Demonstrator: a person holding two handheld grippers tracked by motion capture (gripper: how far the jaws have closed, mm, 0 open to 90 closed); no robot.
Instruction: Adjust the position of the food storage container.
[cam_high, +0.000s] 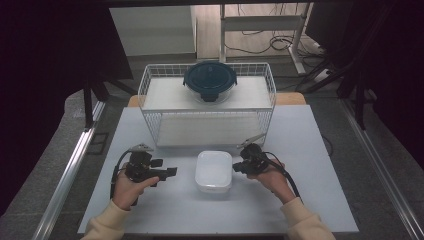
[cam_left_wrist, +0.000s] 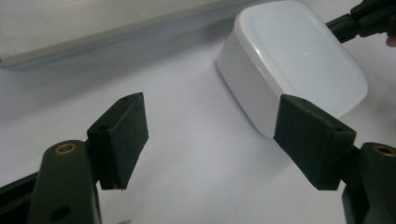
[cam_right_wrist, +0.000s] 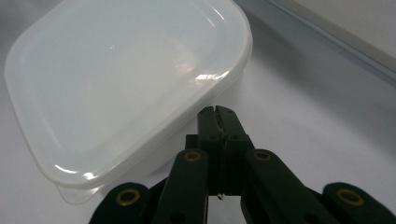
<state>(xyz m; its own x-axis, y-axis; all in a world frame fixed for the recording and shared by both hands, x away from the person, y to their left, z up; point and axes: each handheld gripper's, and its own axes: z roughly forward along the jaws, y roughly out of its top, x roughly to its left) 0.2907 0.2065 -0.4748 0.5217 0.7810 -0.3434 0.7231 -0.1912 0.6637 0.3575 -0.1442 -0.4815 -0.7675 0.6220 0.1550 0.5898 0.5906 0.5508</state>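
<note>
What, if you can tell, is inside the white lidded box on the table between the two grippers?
The white box is shut with a cloudy lid. Through the lid no shape or colour of any contents shows, so whether it holds anything cannot be told. It rests directly on the table.

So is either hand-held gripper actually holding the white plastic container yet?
No, nothing is held. The left hand-held gripper is open, short of the white rectangular plastic container; the right hand-held gripper is shut, empty, beside its rim.
</note>
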